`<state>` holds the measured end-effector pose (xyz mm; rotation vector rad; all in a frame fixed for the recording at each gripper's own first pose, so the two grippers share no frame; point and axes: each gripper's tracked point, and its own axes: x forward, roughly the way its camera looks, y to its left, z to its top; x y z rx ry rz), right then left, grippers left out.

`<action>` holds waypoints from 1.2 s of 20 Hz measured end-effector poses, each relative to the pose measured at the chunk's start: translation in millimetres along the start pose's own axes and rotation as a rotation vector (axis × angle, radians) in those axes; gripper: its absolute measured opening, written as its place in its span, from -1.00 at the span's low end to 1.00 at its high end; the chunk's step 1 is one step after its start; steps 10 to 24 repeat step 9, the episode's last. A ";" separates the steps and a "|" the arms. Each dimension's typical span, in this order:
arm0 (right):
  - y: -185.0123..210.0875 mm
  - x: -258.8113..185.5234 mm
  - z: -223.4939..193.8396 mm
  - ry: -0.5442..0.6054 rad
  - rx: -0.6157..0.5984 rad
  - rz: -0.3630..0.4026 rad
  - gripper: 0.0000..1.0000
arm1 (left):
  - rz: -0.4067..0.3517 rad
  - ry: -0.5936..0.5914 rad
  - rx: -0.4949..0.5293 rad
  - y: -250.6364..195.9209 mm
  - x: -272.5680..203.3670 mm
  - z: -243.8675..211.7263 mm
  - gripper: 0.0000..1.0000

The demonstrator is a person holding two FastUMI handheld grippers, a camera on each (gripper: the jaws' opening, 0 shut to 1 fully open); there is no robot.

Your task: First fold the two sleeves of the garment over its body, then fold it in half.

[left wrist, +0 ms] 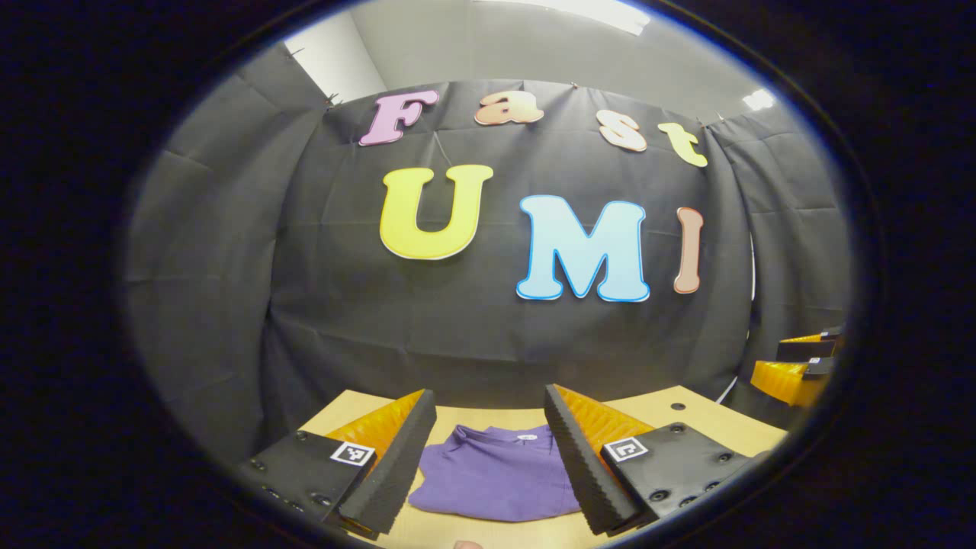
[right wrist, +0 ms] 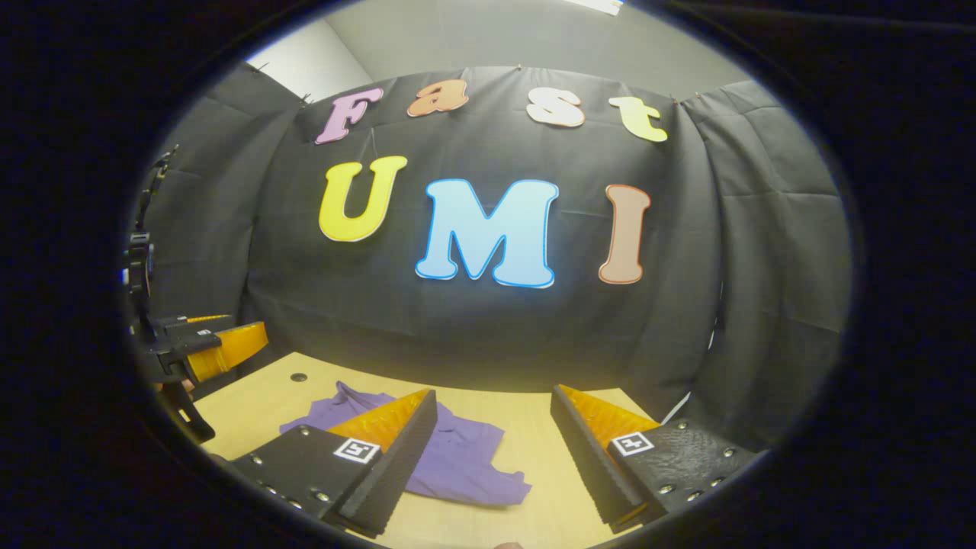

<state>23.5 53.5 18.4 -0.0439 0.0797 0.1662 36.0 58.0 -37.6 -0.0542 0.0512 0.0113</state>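
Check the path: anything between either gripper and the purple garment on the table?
Nothing visible. The purple garment lies in a compact heap on the table, with both the left gripper and right gripper open above it and only bare tabletop around it. Neither touches the cloth.

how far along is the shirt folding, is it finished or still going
Looks finished or nearly so: the purple garment lies on the table as a compact bundle, no sleeves spread out. Nothing is in hand: the left gripper and right gripper are open, above it. Possibly only tidying remains.
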 end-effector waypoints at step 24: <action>-30.6 -24.0 -9.5 -0.008 0.009 -0.057 0.89 | -0.020 -0.014 0.012 -25.1 -13.6 -2.8 0.90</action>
